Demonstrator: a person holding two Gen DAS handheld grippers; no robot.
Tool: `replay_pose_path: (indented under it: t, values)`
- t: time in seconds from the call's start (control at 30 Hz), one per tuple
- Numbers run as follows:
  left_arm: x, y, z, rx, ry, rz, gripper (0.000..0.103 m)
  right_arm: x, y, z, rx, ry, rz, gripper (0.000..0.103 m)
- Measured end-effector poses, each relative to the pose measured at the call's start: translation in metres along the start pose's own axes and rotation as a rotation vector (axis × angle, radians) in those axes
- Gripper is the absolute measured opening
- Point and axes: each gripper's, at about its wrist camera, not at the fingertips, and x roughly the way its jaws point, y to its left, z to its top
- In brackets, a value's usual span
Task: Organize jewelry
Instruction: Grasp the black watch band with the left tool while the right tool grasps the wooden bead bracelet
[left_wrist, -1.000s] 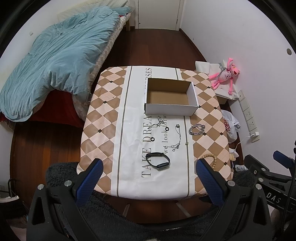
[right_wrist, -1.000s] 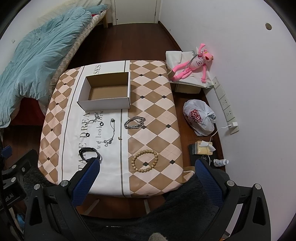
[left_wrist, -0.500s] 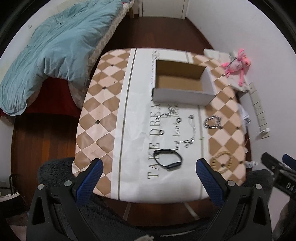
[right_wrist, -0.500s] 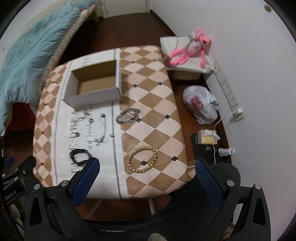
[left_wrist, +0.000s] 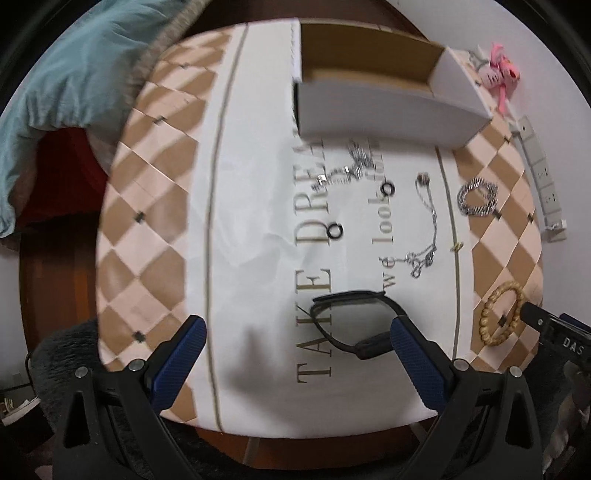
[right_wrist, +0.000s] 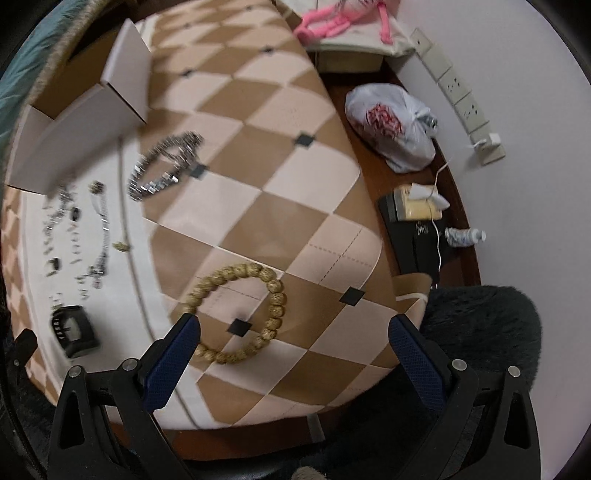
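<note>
Jewelry lies spread on the checkered tablecloth (left_wrist: 147, 206). A black band (left_wrist: 351, 321) sits just ahead of my open left gripper (left_wrist: 295, 328), close to its right finger. A wooden bead bracelet (right_wrist: 240, 314) lies between the fingers of my open right gripper (right_wrist: 291, 328), nearer the left one. Farther off are a silver chain bracelet (left_wrist: 476, 195) (right_wrist: 166, 166), a thin chain necklace (left_wrist: 428, 229), two small black rings (left_wrist: 334, 232) and a tangled silver piece (left_wrist: 351, 166). The open white cardboard box (left_wrist: 388, 107) (right_wrist: 81, 122) stands at the far side.
A bed with a teal blanket (left_wrist: 55, 74) lies left of the table. On the floor to the right are a white plastic bag (right_wrist: 395, 125), a tissue box (right_wrist: 417, 203) and a small bottle (right_wrist: 465, 236). A pink plush toy (right_wrist: 340, 18) rests by the wall. Dark fuzzy fabric (right_wrist: 480, 332) is under the grippers.
Both grippers have dropped and moved forward toward the table, so the jewelry looks much larger. The left nears the black band, the right the bead bracelet. Both stay open.
</note>
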Motion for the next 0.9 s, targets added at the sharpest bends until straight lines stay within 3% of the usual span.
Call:
replay_pose_path:
  t: [0.1,0.17,0.4,0.5,0.63,0.8,0.9]
  values:
    - [0.012,0.000,-0.002,-0.004,0.025,-0.034,0.098,0.019,-0.002,-0.002,0.014,0.030,0.009,0.096]
    - [0.020,0.002,-0.004,-0.008,0.038,-0.051,0.091,0.031,-0.004,-0.003,0.028,0.047,0.016,0.090]
    - [0.035,0.010,-0.007,-0.027,0.054,-0.102,0.057,0.038,-0.008,-0.006,0.065,0.049,0.068,0.082]
    - [0.039,0.011,-0.008,-0.018,0.052,-0.107,0.037,0.038,-0.007,-0.007,0.060,0.033,0.069,0.080]
    - [0.041,0.008,-0.009,0.018,0.021,-0.085,0.021,0.033,-0.002,-0.011,0.036,-0.002,0.068,0.075]
    - [0.044,0.015,-0.016,0.041,-0.004,-0.073,0.010,0.024,0.011,-0.016,-0.006,-0.040,0.068,0.049]
    - [0.046,0.017,-0.020,0.038,-0.011,-0.080,0.010,0.021,0.020,-0.016,-0.030,-0.052,0.069,0.038]
